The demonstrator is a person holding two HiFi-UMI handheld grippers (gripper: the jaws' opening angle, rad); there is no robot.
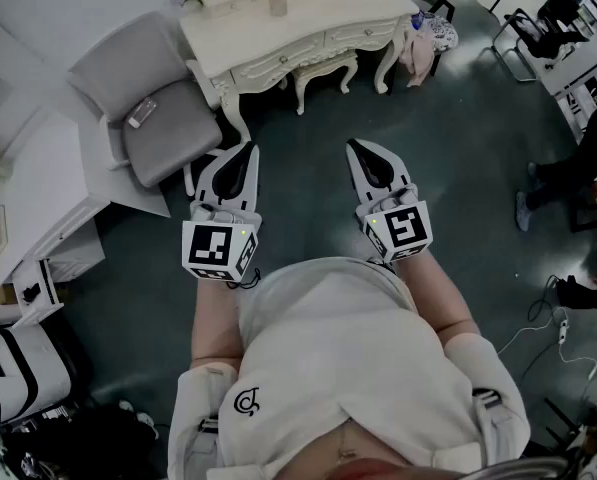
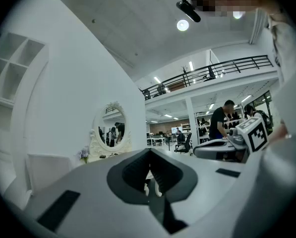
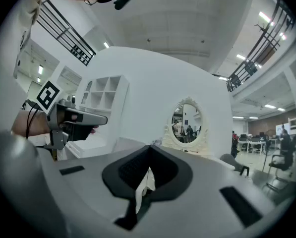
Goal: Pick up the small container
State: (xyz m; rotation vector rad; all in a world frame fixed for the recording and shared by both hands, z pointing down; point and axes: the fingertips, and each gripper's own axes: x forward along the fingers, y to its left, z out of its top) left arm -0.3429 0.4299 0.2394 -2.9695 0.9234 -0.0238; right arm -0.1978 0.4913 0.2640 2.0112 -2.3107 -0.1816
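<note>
In the head view a cream dressing table [image 1: 308, 30] stands ahead across dark floor. On its top is a small pale container [image 1: 278, 8], too small to make out in detail. My left gripper [image 1: 246, 148] and right gripper [image 1: 355, 145] are held level side by side, both pointing at the table and well short of it. Each has its jaws shut to a point with nothing between them. In the left gripper view the shut left gripper [image 2: 150, 151] faces the table's oval mirror [image 2: 110, 128]. The right gripper view shows the shut right gripper [image 3: 149, 148] and the same mirror [image 3: 187, 123].
A grey chair [image 1: 153, 108] stands left of the table, with a stool [image 1: 323, 73] tucked under it. White cabinets [image 1: 38, 188] line the left side. Cloth hangs at the table's right end [image 1: 428, 38]. A person [image 1: 578, 168] stands far right, and cables [image 1: 548, 318] lie on the floor.
</note>
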